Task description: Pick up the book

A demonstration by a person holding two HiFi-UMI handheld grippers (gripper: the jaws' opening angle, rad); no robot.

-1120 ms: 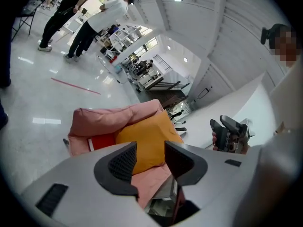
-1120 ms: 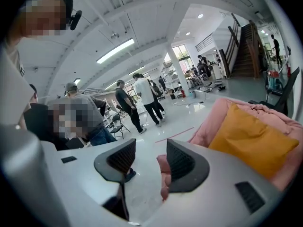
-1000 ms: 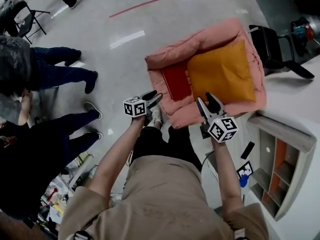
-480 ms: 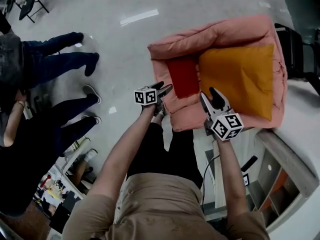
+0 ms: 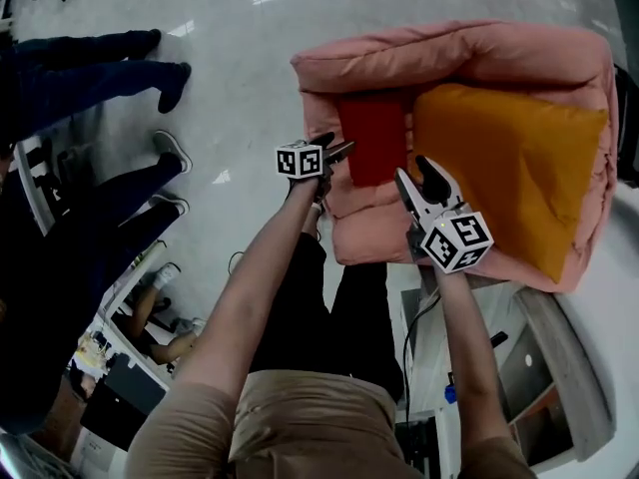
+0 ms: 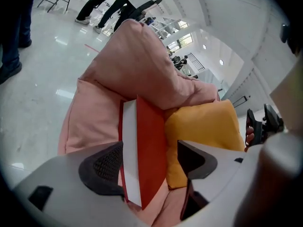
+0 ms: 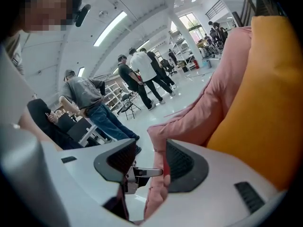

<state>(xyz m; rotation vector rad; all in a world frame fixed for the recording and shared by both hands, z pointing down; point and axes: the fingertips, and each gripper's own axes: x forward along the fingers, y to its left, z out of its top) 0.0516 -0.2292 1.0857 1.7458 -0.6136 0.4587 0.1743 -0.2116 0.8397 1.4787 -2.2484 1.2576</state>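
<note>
A red book [image 5: 373,138] with white page edges stands on its edge in a pink armchair [image 5: 449,48], wedged between the left armrest and an orange cushion [image 5: 519,168]. In the left gripper view the book [image 6: 149,145] shows in line with the gap of my left gripper [image 6: 147,167]. Its jaws are opening, and neither pad presses on the book. From the head view, the left gripper [image 5: 335,151] hangs at the chair's front left corner. My right gripper [image 5: 420,178] is open over the front of the seat, with only the pink armrest [image 7: 189,122] beyond its gap [image 7: 144,167].
Several people stand on the glossy floor to the left [image 5: 90,68]. A white shelf unit [image 5: 559,367] stands at the lower right, close to the chair. More people and a chair [image 7: 128,105] are far off in the hall.
Both grippers have dropped towards the armchair, which now fills more of the head view. The left jaws have spread wider. The book has not moved.
</note>
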